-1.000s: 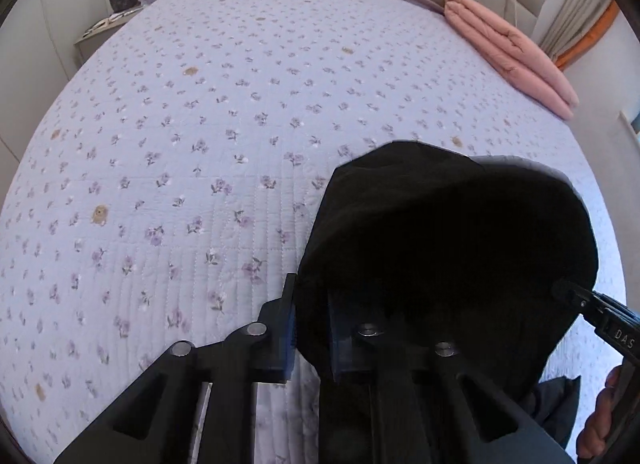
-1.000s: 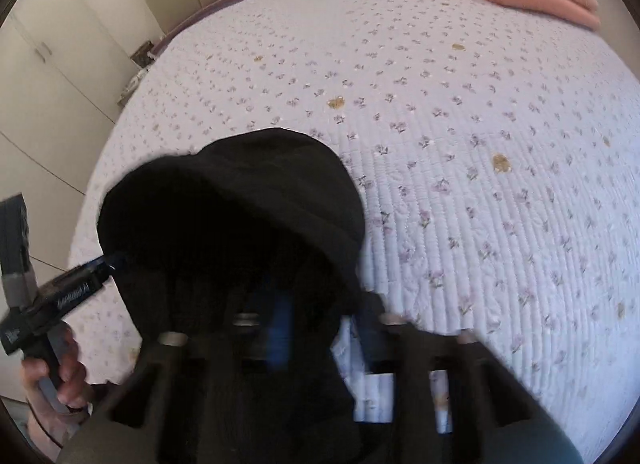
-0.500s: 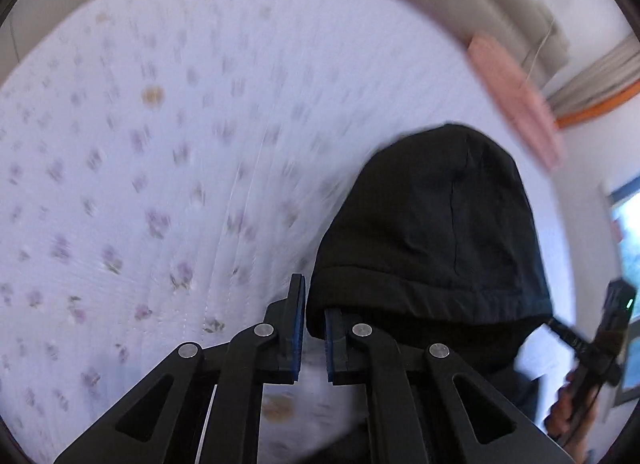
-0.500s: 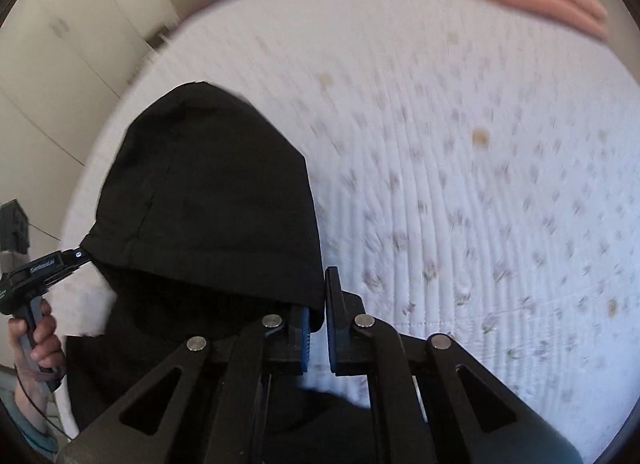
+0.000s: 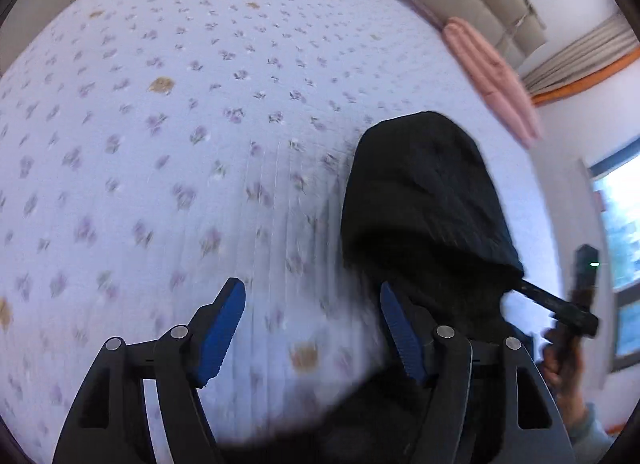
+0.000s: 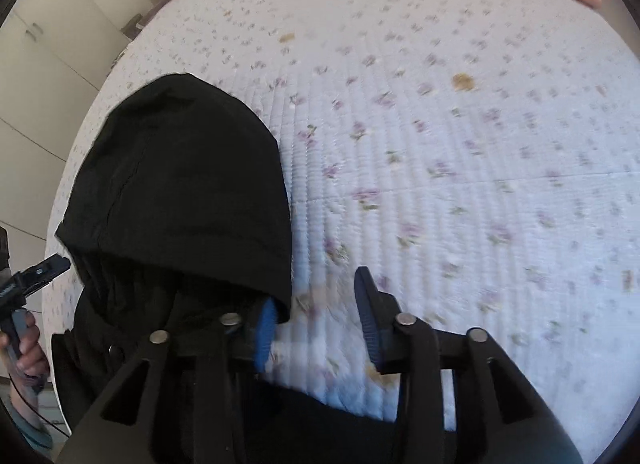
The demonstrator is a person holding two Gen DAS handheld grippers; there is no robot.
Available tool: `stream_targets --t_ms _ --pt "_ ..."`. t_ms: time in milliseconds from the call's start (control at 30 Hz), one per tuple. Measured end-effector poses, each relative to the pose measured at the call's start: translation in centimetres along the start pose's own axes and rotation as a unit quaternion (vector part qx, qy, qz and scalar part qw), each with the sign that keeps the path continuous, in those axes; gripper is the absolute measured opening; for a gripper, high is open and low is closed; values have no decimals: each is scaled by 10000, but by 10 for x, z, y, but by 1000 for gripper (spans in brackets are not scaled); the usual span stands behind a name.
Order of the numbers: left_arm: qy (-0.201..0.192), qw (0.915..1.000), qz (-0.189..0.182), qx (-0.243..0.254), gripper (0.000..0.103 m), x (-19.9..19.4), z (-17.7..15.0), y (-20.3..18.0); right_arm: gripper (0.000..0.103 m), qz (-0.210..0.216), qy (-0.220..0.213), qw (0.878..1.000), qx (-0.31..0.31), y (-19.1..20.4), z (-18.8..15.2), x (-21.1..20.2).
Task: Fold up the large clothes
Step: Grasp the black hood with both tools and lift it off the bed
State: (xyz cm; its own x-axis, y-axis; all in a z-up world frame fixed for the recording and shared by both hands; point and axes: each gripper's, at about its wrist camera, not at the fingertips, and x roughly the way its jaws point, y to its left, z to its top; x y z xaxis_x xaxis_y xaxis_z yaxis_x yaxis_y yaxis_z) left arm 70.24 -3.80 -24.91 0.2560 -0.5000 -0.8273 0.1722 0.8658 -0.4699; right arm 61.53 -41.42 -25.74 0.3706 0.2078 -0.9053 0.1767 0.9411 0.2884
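Item: black hooded jacket (image 6: 180, 183), hood flat on the bed, body trailing toward the near edge under both cameras.
Landmark: hood of the jacket; all places given from it.
Bed (image 5: 180, 123): lilac quilt with a small flower print, bare beyond the hood on the far side.
Left gripper (image 5: 312, 328): jaws wide apart, holding nothing; its right finger lies at the hood's left base edge, its left finger over bare quilt.
Right gripper (image 6: 316, 328): jaws wide apart, holding nothing; its left finger sits at the hood's right base corner, whether touching the cloth cannot be told.
Placement, judged: hood laid out flat with both grippers open at its base, which suggests the garment has been spread for folding.
Pink folded bedding (image 5: 492, 75): well beyond the hood, at the far edge of the bed by the headboard.
Task stage, judged: early; no fold is visible yet.
Risk, judged: the slack body at the near edge may slide off.
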Motion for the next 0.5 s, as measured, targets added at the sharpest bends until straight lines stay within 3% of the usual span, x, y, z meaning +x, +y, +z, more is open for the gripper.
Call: stream_targets --t_ms 167,267,433,500 --pt "-427 9957 515 634 72 -50 -11 -16 41 -169 -171 9989 -414 5 -10 -47" --pt "-753 9915 372 991 72 -61 3 -52 41 -111 -501 9969 -596 28 -1 -73" --pt "-757 9889 50 1278 72 -21 35 -104 41 57 -602 9951 -785 84 38 -52" --pt "-546 9892 240 1335 72 10 42 -109 41 -66 -521 9943 -924 98 44 -31"
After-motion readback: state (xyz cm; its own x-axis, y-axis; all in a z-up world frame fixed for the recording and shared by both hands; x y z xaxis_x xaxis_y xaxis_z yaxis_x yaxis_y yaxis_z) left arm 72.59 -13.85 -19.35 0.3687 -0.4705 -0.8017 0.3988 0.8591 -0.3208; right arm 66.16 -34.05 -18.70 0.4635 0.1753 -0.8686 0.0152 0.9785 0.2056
